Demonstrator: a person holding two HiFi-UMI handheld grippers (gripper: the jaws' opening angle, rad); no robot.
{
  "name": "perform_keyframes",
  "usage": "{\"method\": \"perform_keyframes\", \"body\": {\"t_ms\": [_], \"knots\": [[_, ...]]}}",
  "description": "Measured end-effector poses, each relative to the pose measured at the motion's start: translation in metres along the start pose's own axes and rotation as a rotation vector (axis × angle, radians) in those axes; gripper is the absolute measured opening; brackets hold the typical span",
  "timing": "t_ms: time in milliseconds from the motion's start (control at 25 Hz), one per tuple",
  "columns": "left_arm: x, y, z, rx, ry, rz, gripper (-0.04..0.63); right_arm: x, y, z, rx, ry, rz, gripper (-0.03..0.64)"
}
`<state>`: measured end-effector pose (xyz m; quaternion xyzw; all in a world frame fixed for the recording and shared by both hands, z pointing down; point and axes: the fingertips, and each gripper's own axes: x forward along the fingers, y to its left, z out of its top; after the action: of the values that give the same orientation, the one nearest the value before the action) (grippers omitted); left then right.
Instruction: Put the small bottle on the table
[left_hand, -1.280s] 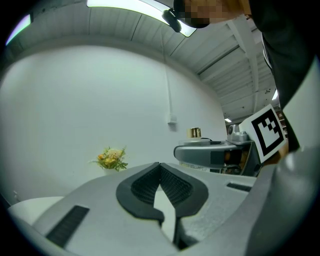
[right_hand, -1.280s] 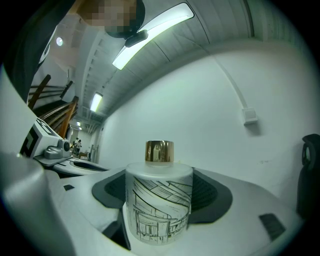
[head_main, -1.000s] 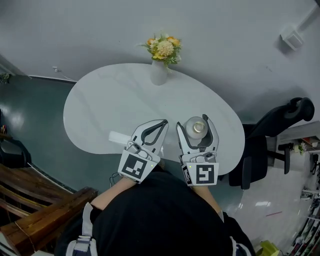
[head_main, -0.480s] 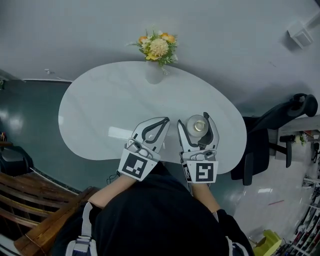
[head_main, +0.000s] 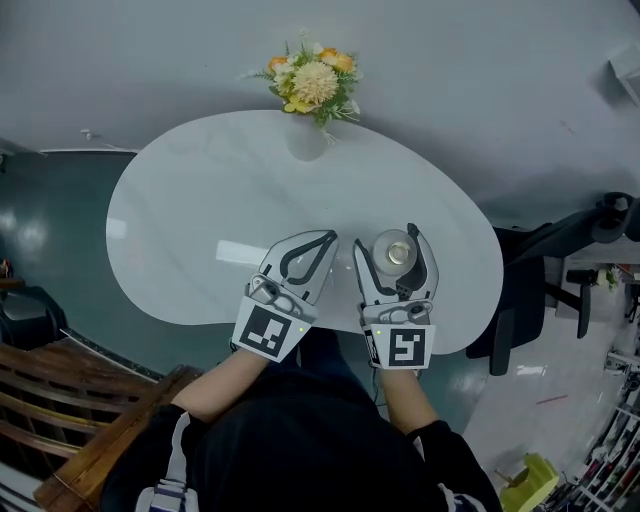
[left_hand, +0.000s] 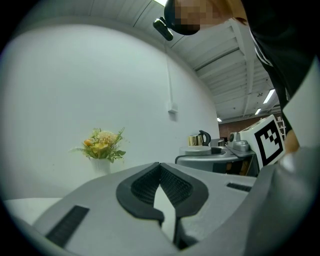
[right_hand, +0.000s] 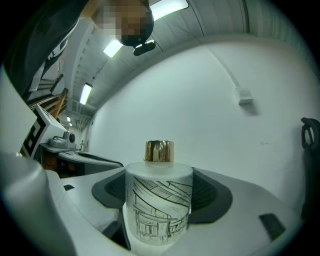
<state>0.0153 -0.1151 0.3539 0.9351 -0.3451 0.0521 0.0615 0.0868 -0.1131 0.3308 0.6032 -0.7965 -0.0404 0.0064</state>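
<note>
A small frosted white bottle (right_hand: 158, 207) with a gold cap and black line drawings stands upright between the jaws of my right gripper (right_hand: 160, 200), which is shut on it. From the head view the bottle (head_main: 393, 250) shows from above, held by the right gripper (head_main: 396, 262) over the near right part of the white table (head_main: 200, 210). Whether it touches the tabletop is hidden. My left gripper (head_main: 303, 255) hovers beside it, jaws shut with nothing between them; its closed pads (left_hand: 161, 187) fill the left gripper view.
A white vase of yellow and orange flowers (head_main: 308, 90) stands at the table's far edge, also seen as the flowers (left_hand: 101, 145). A black office chair (head_main: 560, 270) sits right of the table. A wooden bench (head_main: 80, 400) lies at the near left.
Both grippers have kept their pose relative to me while the table slid slightly lower and left in view; the bottle stays clamped in the right gripper.
</note>
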Motion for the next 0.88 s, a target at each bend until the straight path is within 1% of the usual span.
{"method": "perform_keyframes", "body": {"t_ms": [200,400,640,880], "knots": [[0.008,0.006,-0.021,-0.004,0.025,-0.004,0.008,0.007,-0.001,-0.022,0.002,0.008,0.008,0.336],[0.014,0.006,-0.042,-0.023,0.050,-0.006,0.008,0.013,-0.003,-0.046,0.002,0.015,0.011,0.336],[0.022,0.010,-0.067,-0.041,0.087,0.006,0.008,0.017,-0.008,-0.081,0.021,0.032,0.006,0.337],[0.031,0.014,-0.087,-0.051,0.113,0.019,0.008,0.019,-0.014,-0.117,0.019,0.089,0.004,0.337]]}}
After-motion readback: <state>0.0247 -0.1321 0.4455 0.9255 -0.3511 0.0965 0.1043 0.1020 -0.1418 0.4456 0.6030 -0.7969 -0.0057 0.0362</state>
